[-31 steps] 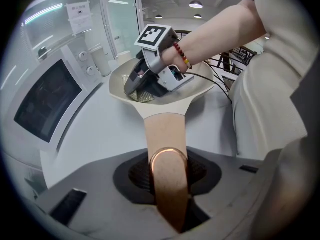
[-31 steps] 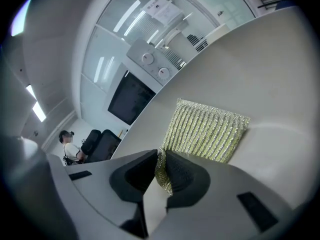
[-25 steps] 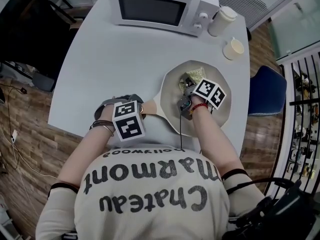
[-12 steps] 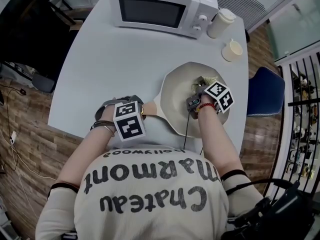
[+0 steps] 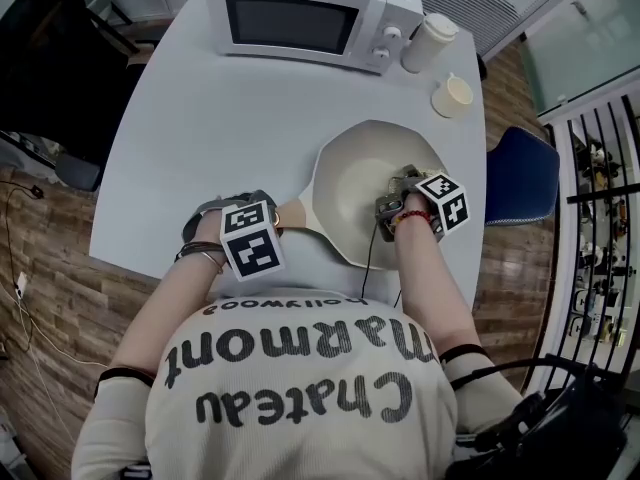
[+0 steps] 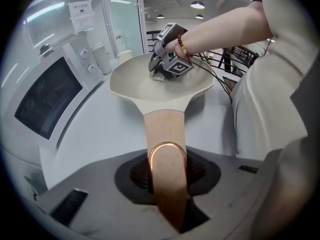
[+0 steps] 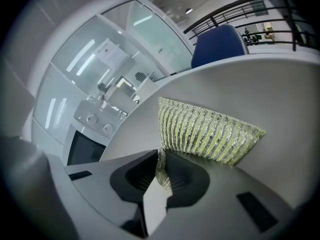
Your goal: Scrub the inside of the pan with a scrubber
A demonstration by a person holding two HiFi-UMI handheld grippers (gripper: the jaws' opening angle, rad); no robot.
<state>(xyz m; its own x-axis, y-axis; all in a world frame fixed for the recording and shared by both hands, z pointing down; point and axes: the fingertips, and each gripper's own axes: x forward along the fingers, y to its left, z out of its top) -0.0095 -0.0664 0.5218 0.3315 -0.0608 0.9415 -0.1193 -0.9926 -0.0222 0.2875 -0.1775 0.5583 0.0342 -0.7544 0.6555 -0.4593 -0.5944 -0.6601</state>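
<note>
A cream pan (image 5: pixel 360 173) lies on the grey table (image 5: pixel 200 138), its wooden handle (image 5: pixel 292 214) pointing left. My left gripper (image 5: pixel 270 211) is shut on that handle (image 6: pixel 166 149), and its jaws have just closed a little tighter on it. My right gripper (image 5: pixel 398 188) reaches into the pan's right side, shut on a yellow-green mesh scrubber (image 5: pixel 408 177). In the right gripper view the scrubber (image 7: pixel 207 129) fans out flat against the pan's inner wall, with one corner pinched between the jaws (image 7: pixel 161 176). The left gripper view shows the right gripper (image 6: pixel 161 64) down inside the pan (image 6: pixel 135 86).
A white microwave (image 5: pixel 300 13) stands at the table's far edge. A lidded white container (image 5: pixel 424 38) and a small cup (image 5: pixel 451 95) stand beyond the pan. A blue chair (image 5: pixel 520 183) and black railings (image 5: pixel 600 188) are off the table's right side.
My right gripper has carried the scrubber from the pan's middle across to its right side and rolled. The left gripper and the handle have stayed in place.
</note>
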